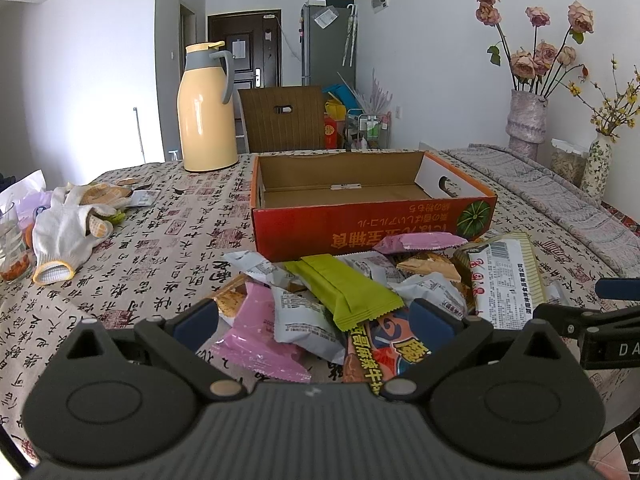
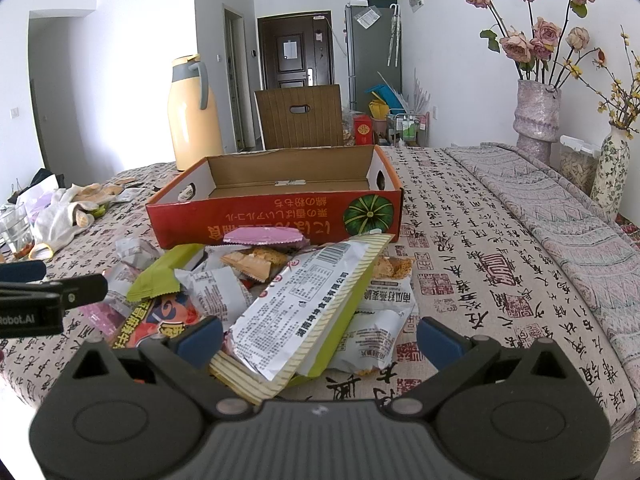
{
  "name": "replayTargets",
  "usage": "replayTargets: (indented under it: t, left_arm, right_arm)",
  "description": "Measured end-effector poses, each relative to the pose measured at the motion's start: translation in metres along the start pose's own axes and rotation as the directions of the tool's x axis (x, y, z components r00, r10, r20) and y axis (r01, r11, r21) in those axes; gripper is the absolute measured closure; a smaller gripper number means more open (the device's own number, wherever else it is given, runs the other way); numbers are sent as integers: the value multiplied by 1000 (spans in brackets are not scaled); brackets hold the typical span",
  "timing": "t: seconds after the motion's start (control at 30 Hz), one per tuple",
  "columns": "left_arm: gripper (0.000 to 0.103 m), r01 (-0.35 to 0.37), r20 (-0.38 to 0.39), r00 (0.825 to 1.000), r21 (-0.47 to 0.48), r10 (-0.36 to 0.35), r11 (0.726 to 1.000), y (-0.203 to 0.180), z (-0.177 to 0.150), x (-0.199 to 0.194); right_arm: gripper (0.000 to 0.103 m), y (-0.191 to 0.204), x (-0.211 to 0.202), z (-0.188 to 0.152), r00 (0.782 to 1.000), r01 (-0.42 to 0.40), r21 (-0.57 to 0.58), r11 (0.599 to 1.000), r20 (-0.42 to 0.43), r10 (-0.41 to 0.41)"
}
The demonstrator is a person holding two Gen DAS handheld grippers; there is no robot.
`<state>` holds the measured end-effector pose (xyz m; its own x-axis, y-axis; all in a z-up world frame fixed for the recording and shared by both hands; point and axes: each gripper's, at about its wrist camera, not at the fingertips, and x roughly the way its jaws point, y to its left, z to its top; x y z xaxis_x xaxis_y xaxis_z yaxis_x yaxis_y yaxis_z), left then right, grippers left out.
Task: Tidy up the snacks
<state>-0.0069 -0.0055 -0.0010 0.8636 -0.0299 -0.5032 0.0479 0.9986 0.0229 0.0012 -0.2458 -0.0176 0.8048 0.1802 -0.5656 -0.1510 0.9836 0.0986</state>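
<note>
A heap of snack packets lies on the table in front of an empty red cardboard box [image 1: 372,228] [image 2: 276,220]. In the left wrist view a green packet [image 1: 344,288] tops the heap, with pink [image 1: 260,336] and white packets [image 1: 304,316] beside it. My left gripper [image 1: 316,324] is open, its fingers straddling the heap's near edge. In the right wrist view a long white packet with a striped edge [image 2: 304,312] leans across the heap. My right gripper [image 2: 320,336] is open around that packet's lower end. Each gripper shows at the edge of the other's view.
A yellow thermos jug [image 1: 206,112] stands behind the box at the left. White work gloves [image 1: 68,228] and a glass [image 1: 12,240] lie at the far left. Vases with flowers [image 2: 536,112] and a folded grey cloth [image 2: 560,208] fill the right side. A chair [image 1: 284,120] stands beyond the table.
</note>
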Motion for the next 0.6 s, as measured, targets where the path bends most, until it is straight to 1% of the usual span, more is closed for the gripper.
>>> replayTargets:
  t: [0.6]
  left_arm:
    - [0,4,1,1000,1,-4,1000,-1,0,0]
  right_arm:
    - [0,-1,0,1,1000,0,0,1000,-2,0]
